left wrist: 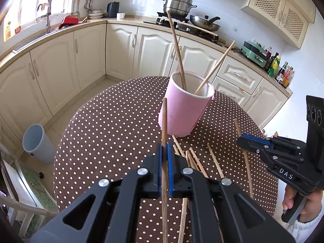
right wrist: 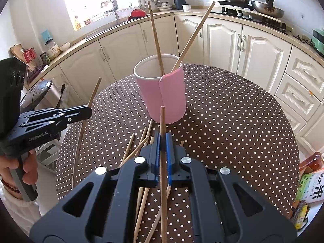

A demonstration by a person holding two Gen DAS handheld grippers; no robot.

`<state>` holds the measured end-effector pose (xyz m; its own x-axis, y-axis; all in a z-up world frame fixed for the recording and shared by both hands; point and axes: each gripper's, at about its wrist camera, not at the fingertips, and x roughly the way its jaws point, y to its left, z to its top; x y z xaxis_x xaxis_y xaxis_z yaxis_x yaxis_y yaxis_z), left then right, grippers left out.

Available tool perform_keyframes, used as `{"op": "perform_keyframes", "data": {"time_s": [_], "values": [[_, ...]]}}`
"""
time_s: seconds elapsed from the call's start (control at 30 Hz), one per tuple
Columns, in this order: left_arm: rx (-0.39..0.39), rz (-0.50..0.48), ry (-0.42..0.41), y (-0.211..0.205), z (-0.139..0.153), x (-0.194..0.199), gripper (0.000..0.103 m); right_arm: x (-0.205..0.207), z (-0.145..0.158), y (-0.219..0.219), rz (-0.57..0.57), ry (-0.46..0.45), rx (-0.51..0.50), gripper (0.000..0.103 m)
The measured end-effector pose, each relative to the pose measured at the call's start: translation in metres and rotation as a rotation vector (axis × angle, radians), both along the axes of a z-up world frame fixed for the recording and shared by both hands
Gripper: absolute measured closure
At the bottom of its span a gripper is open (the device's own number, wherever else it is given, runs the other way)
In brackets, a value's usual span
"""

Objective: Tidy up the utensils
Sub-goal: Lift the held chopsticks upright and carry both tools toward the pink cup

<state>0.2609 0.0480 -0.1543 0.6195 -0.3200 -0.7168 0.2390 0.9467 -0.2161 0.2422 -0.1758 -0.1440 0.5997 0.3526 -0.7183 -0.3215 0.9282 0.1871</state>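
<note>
A: Start at the fingers. What is the left gripper (left wrist: pixel 165 154) doing?

B: Its blue pads are closed on one wooden chopstick (left wrist: pixel 164 129), which runs straight up between them and pokes out past the tips toward the pink cup (left wrist: pixel 185 109). The stick's tip stops short of the cup's rim.

A: And the right gripper (right wrist: pixel 162 143)?

B: Same story. Its pads pinch a second chopstick (right wrist: pixel 162 121), held along the fingers, tip pointing at the cup's near wall. In the left wrist view that gripper shows from the side, off to the right, with its stick slanting through it.

A: Who holds them?

B: A person. The right hand (left wrist: pixel 291 200) wraps the right gripper's handle, a white sleeve at the wrist; the left hand (right wrist: pixel 28 172) grips the other handle, with a bead bracelet showing.

A: Where are the rest of the utensils?

B: Loose chopsticks (right wrist: pixel 141 141) lie scattered on the table (right wrist: pixel 232 121), just below the grippers, several crossing each other. The table wears a brown cloth with white dots. Two chopsticks in the cup (right wrist: pixel 156 36) already stand there, leaning apart.

A: And the cup itself?

B: Upright, near the table's middle, beyond the loose pile.

A: Further out?

B: Cream kitchen cabinets (left wrist: pixel 121 48), a steel steamer pot (left wrist: pixel 179 5) on the stove, and a grey bin (left wrist: pixel 37 143) on the floor.
</note>
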Motion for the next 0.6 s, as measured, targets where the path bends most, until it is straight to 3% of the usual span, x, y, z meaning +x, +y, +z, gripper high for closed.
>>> {"op": "perform_keyframes", "data": {"time_s": [0.6], "values": [[0.008,-0.006,-0.196,-0.017,0.075,-0.033,0.097,-0.013,0.057,0.002,0.032,-0.141,0.06,0.097]]}}
